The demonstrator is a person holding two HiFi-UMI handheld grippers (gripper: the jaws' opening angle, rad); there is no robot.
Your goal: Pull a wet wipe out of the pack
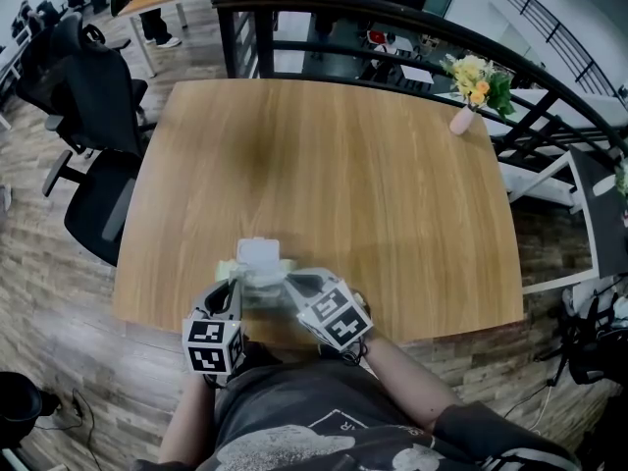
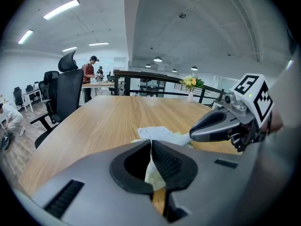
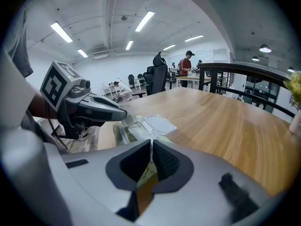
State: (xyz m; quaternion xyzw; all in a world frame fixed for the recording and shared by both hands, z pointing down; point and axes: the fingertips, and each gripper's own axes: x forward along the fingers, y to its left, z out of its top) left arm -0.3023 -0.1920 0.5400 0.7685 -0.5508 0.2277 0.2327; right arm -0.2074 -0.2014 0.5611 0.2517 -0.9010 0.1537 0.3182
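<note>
The wet wipe pack (image 1: pixel 261 271) lies at the near edge of the wooden table (image 1: pixel 343 165), its clear lid (image 1: pixel 257 251) flipped open. My left gripper (image 1: pixel 236 283) holds the pack's left end; in the left gripper view (image 2: pixel 150 146) its jaws are shut on a pale edge of the pack (image 2: pixel 157 134). My right gripper (image 1: pixel 291 283) is at the pack's right end. The right gripper view (image 3: pixel 151 148) shows those jaws shut on a greenish edge of the pack (image 3: pixel 134 130), with the lid (image 3: pixel 157 124) beyond. Each gripper shows in the other's view: right (image 2: pixel 194 134), left (image 3: pixel 124 114).
A pink vase of yellow flowers (image 1: pixel 469 94) stands at the table's far right corner. A black railing (image 1: pixel 392 13) runs behind the table. Black office chairs (image 1: pixel 93 96) stand to the left. People are at a far desk (image 2: pixel 91 74).
</note>
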